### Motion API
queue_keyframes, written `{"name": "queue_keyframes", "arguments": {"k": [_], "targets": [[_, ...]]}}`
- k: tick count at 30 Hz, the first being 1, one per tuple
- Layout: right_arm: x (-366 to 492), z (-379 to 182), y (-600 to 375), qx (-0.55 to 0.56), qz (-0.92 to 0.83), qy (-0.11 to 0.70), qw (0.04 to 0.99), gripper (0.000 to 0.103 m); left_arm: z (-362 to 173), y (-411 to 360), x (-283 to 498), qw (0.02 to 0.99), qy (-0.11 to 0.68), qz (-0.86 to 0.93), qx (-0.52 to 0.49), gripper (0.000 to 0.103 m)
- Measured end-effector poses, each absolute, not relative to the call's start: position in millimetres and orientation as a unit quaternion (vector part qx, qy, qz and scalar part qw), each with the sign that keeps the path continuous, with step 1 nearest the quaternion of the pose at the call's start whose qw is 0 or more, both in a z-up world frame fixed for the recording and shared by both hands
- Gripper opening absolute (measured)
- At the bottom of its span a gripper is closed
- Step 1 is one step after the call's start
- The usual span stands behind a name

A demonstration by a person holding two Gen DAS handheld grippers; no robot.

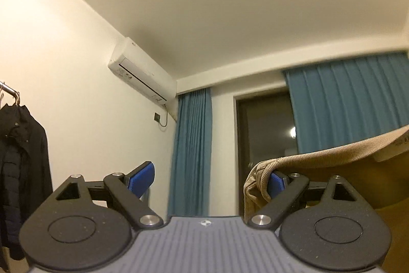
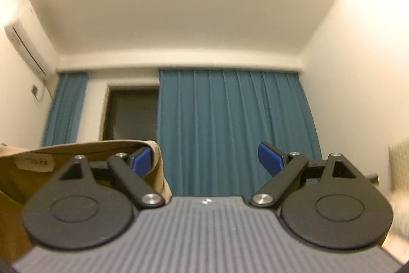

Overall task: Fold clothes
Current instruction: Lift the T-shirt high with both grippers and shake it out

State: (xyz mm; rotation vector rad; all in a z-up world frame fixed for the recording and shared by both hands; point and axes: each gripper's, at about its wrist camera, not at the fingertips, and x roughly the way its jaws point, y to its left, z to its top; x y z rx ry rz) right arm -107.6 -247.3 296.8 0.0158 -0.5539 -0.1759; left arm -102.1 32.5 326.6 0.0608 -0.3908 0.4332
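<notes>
Left wrist view: left gripper (image 1: 212,182) spread wide, the tan garment's (image 1: 258,177) ribbed band hooked over its right finger. Right gripper (image 2: 208,159) likewise apart, band draped over its left finger; sewn label (image 2: 33,161) unreadable.

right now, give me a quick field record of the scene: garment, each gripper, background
garment: tan ribbed-edge garment, lifted in the air, its edge spanning between the two grippers
left gripper: jaws wide apart; garment edge hooked over its right finger, not pinched
right gripper: jaws wide apart; garment edge draped over its left finger, not pinched
label: white tag visible inside the garment
pointing: both cameras look upward toward the ceiling
background: blue curtains, dark window, air conditioner, dark coats on a rack
</notes>
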Motion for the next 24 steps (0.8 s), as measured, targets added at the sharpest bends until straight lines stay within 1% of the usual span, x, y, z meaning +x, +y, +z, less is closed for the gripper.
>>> {"name": "queue_keyframes", "arguments": {"k": [6,9,12,14,18,23,24], "targets": [[-160.5,386.8,-256.2,-0.019,-0.07,-0.328,0.942,0.088,439.5,38.3,-136.7,0.97,-0.177,0.164,-0.024,0.093],[-173.5,428.0,-265.6,-0.023,-0.063,-0.326,0.943,0.088,479.8,34.7,-163.9,0.972,-0.178,0.151,-0.028,0.095],[-176.9,449.7,-276.4,-0.028,-0.063,-0.319,0.945,0.088,504.3,35.8,-163.6,0.979,-0.162,0.119,-0.044,0.095],[-174.1,456.7,-282.5,-0.03,-0.068,-0.312,0.947,0.089,502.4,35.7,-150.1,0.983,-0.142,0.105,-0.054,0.095],[-149.5,446.0,-288.2,-0.037,-0.079,-0.277,0.957,0.089,488.1,34.7,-115.6,0.989,-0.097,0.085,-0.072,0.095],[-81.1,408.1,-302.3,-0.033,-0.078,-0.188,0.978,0.089,432.6,27.0,-26.5,0.994,-0.041,0.076,-0.071,0.095],[-64.6,393.2,-303.1,-0.031,-0.079,-0.174,0.981,0.089,419.9,27.3,-4.7,0.994,-0.033,0.076,-0.07,0.095]]}}
